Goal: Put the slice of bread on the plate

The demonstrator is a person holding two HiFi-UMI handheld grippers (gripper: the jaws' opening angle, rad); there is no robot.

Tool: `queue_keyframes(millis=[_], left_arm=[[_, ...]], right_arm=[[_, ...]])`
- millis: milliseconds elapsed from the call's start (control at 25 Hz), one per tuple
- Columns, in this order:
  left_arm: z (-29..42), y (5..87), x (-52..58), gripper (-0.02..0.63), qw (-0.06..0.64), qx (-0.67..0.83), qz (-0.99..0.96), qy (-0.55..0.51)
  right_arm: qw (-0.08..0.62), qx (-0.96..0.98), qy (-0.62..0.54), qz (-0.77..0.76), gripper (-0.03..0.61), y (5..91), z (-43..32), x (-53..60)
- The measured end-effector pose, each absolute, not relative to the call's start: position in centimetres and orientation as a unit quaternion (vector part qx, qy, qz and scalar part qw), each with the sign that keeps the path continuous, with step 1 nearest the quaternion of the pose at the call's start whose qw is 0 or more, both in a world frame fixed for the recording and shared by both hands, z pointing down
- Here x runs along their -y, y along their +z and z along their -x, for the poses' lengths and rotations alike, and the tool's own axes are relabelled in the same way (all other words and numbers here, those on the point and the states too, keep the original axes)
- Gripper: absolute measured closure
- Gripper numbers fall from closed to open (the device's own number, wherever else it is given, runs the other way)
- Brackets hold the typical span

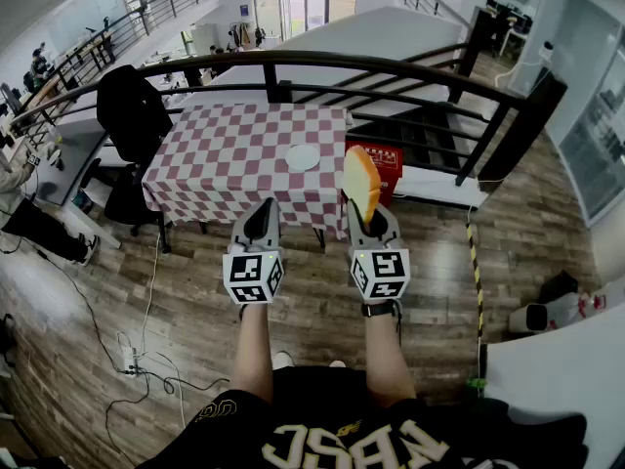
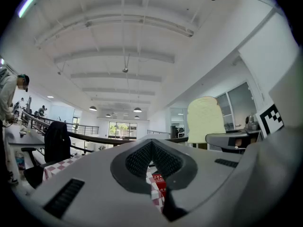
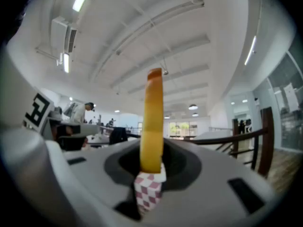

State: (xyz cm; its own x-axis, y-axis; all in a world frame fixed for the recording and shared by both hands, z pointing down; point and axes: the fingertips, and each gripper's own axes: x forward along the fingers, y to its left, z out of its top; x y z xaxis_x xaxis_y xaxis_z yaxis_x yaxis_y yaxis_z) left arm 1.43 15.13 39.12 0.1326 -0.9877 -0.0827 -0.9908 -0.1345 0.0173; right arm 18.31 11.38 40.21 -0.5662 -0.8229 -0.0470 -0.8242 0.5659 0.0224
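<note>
My right gripper is shut on the slice of bread, which stands on edge with its orange crust up. The right gripper view shows the slice's crust edge-on between the jaws. A white plate lies on the red-and-white checkered table, ahead and left of the bread. My left gripper is shut and holds nothing. From the left gripper view the slice appears pale, upright at the right, beside the right gripper.
A black chair with a dark jacket stands left of the table. A dark curved railing runs behind it, with stairs at the right. A red box sits by the table's right end. Wooden floor lies below me.
</note>
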Motion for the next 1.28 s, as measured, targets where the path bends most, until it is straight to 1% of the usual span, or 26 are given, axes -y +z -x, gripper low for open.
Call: queue_keyframes(millis=[360,600,800,960,1080,1200,1280], left_arm=[[-3.0,39.9,-15.7,0.597,0.016,-0.673,0.739,0.03],[-5.1,41.3,-17.0,0.597,0.014,-0.667,0.745,0.004],[-3.2,42.9,-15.9,0.597,0.001,-0.68,0.734,-0.001],[-1.9,43.5,-12.0,0.597,0.003,-0.675,0.738,0.002],[0.0,44.9,-6.8,0.597,-0.005,-0.669,0.744,0.008],[2.7,45.8,-0.3,0.597,-0.013,-0.663,0.748,0.015],[4.8,45.6,4.0,0.597,-0.018,-0.658,0.752,0.022]], right_arm=[[0.011,-0.878,0.016,0.478,0.485,40.5,-23.1,-11.0],[0.025,-0.887,-0.015,0.461,0.485,42.4,-22.8,-11.7],[0.012,-0.901,-0.029,0.432,0.485,44.6,-20.0,-10.5],[0.007,-0.899,-0.036,0.436,0.485,45.4,-18.2,-6.6],[-0.004,-0.896,-0.045,0.441,0.485,47.2,-16.2,-2.4],[-0.014,-0.9,-0.043,0.434,0.485,48.0,-12.8,3.0],[-0.009,-0.904,-0.047,0.425,0.485,47.6,-9.9,6.9]])
